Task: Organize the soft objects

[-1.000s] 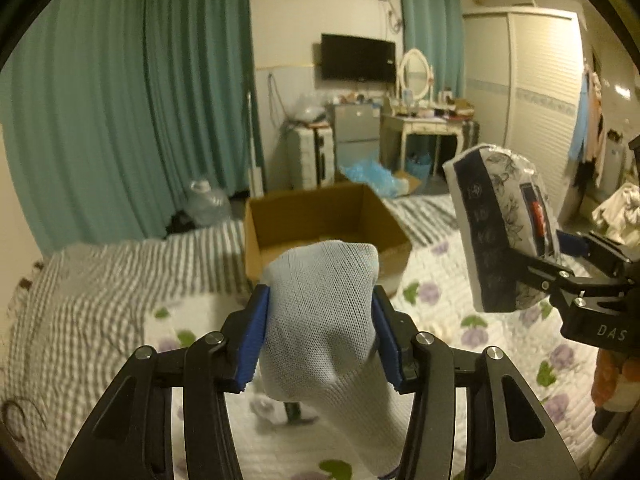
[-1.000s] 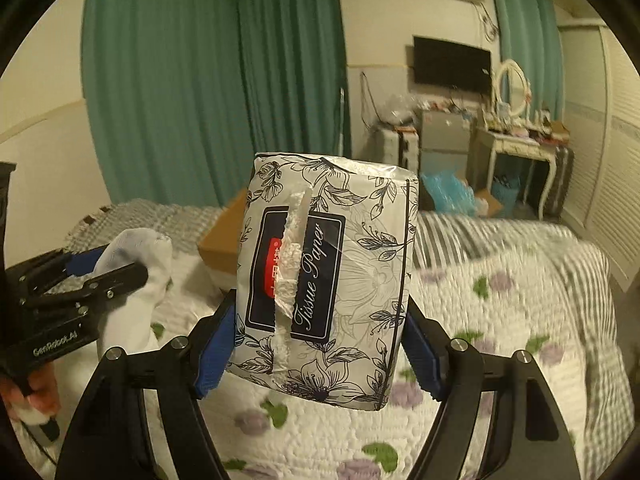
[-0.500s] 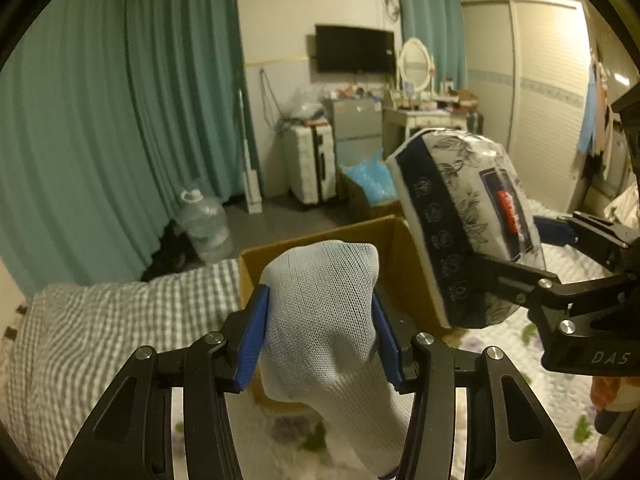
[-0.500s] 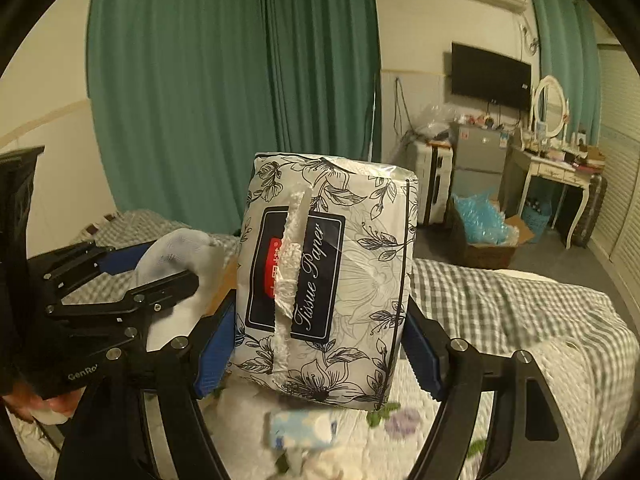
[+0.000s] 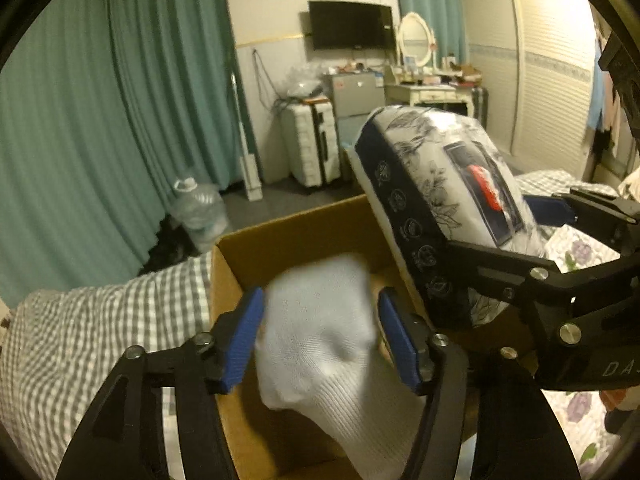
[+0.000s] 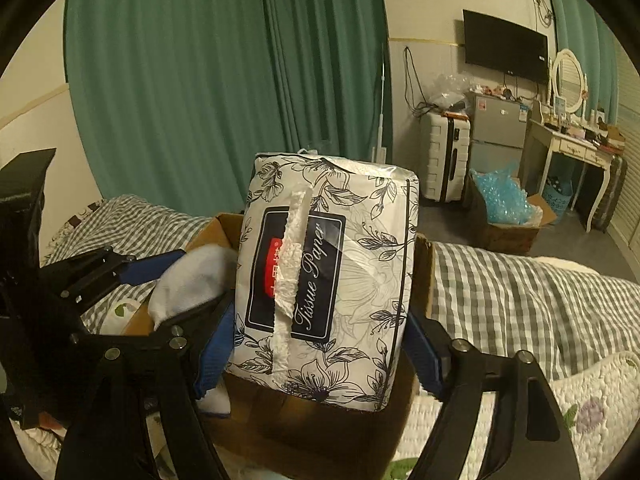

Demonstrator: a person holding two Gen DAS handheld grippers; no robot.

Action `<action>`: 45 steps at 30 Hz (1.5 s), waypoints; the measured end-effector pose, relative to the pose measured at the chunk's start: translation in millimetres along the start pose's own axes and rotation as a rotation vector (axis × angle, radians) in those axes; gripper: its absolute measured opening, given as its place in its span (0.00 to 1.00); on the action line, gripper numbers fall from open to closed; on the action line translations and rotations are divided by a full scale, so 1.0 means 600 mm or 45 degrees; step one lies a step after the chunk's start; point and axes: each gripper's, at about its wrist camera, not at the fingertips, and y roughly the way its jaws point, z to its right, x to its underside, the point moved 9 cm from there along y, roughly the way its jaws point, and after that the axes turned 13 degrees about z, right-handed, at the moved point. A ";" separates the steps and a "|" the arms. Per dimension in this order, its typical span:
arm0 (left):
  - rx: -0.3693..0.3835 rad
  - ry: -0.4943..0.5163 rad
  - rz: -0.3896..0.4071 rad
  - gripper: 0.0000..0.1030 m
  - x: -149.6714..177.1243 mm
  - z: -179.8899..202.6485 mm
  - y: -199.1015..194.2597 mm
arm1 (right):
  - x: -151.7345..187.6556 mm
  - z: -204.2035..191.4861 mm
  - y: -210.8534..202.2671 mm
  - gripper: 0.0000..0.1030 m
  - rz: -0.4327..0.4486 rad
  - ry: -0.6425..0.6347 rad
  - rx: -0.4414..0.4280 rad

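Observation:
My left gripper [image 5: 320, 336] stands open over the cardboard box [image 5: 296, 232]. The white sock [image 5: 324, 344] sits blurred between its blue pads, with a gap on each side. My right gripper [image 6: 320, 340] is shut on a black-and-white floral tissue paper pack [image 6: 328, 280] and holds it upright above the box [image 6: 424, 268]. In the left wrist view the pack [image 5: 440, 196] hangs to the right of the sock. In the right wrist view the sock [image 6: 192, 280] and the left gripper [image 6: 148, 276] are at the left.
The box stands on a bed with a grey checked cover [image 5: 100, 320] and a floral quilt [image 6: 592, 400]. Green curtains [image 6: 224, 80], a white suitcase [image 6: 444, 156], a dressing table [image 6: 572, 140] and a water jug [image 5: 198, 208] lie beyond the bed.
Both grippers moved forward over the box. My left gripper opened and the sock has come loose between the pads. The right gripper still holds the tissue pack.

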 end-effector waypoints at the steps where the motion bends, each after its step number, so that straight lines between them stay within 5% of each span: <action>1: -0.002 -0.003 0.005 0.77 0.000 0.000 -0.003 | -0.001 0.002 -0.004 0.77 0.009 0.002 0.009; 3: -0.016 -0.006 0.037 0.80 -0.008 -0.002 -0.018 | -0.006 0.007 -0.015 0.88 0.016 0.018 0.025; 8: -0.063 -0.034 0.091 0.80 -0.036 -0.010 -0.065 | -0.043 0.012 -0.086 0.94 0.076 0.017 0.082; 11: -0.075 -0.055 0.131 0.80 -0.061 -0.015 -0.121 | -0.075 0.006 -0.150 0.95 0.114 0.000 0.105; 14: -0.093 -0.047 0.204 0.94 -0.093 -0.015 -0.207 | -0.109 -0.012 -0.229 0.97 0.162 -0.050 0.125; 22: -0.094 -0.028 0.293 0.94 -0.109 -0.004 -0.364 | -0.129 -0.082 -0.400 0.98 0.200 -0.083 0.066; 27: -0.139 -0.022 0.275 0.94 -0.055 0.010 -0.407 | -0.059 -0.106 -0.438 0.98 0.157 -0.084 0.070; 32: -0.155 -0.090 0.198 0.94 0.036 0.015 -0.402 | 0.054 -0.122 -0.406 0.98 0.061 -0.056 0.065; 37: -0.133 -0.244 0.079 0.94 0.147 0.013 -0.357 | 0.184 -0.099 -0.339 0.98 -0.047 -0.007 0.181; 45: -0.151 -0.238 -0.174 0.93 0.280 0.028 -0.268 | 0.306 -0.067 -0.267 0.98 -0.252 0.101 0.208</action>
